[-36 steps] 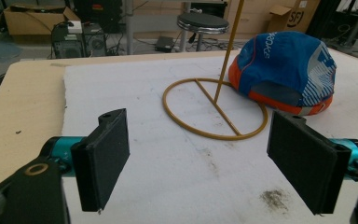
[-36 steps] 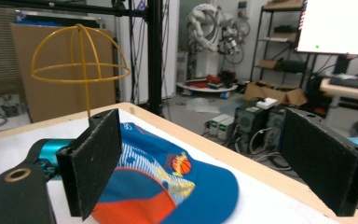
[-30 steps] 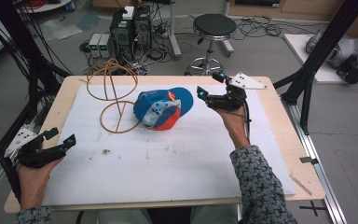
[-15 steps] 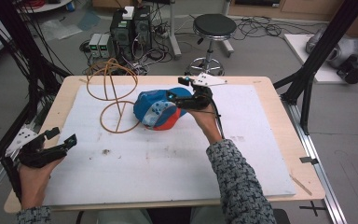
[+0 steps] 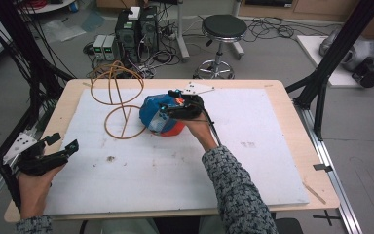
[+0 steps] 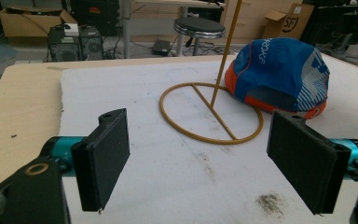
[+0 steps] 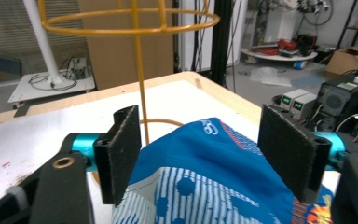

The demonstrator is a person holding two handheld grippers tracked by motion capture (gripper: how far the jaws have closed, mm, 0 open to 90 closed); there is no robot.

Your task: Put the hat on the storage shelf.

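The left tongs [image 5: 61,145] rest at the near left edge of the bench [image 5: 292,105], well apart from the cap [image 5: 152,113], with their jaws spread wide and nothing between them; in the left gripper view they look across bare white sheet toward the cap.

Next comes the yellow wire stand [image 5: 121,105], which rises just to the left of the cap; its base ring [image 6: 212,113] lies flat on the sheet, touching or nearly touching the cap's edge.

The blue and orange cap sits near the middle of the bench on its rim. The right tongs [image 5: 168,111] are down over it from the right. Their jaws have just been closing, and in the right gripper view the cap's crown [image 7: 205,158] bulges up between the two pads. The left pad [image 7: 121,156] looks to be at the fabric, while the right pad [image 7: 289,149] stands off it, so I judge the grip not yet made.

So the reach seems done; the pinch, the lift and, probably, setting the cap on the stand's top ring [image 7: 130,21] are left.

Hard to tell: whether the left pad truly presses the cloth, since the fabric hides its lower edge. The hand and tongs cover the cap's right side in the high view, and the cap's brim is not clearly made out.
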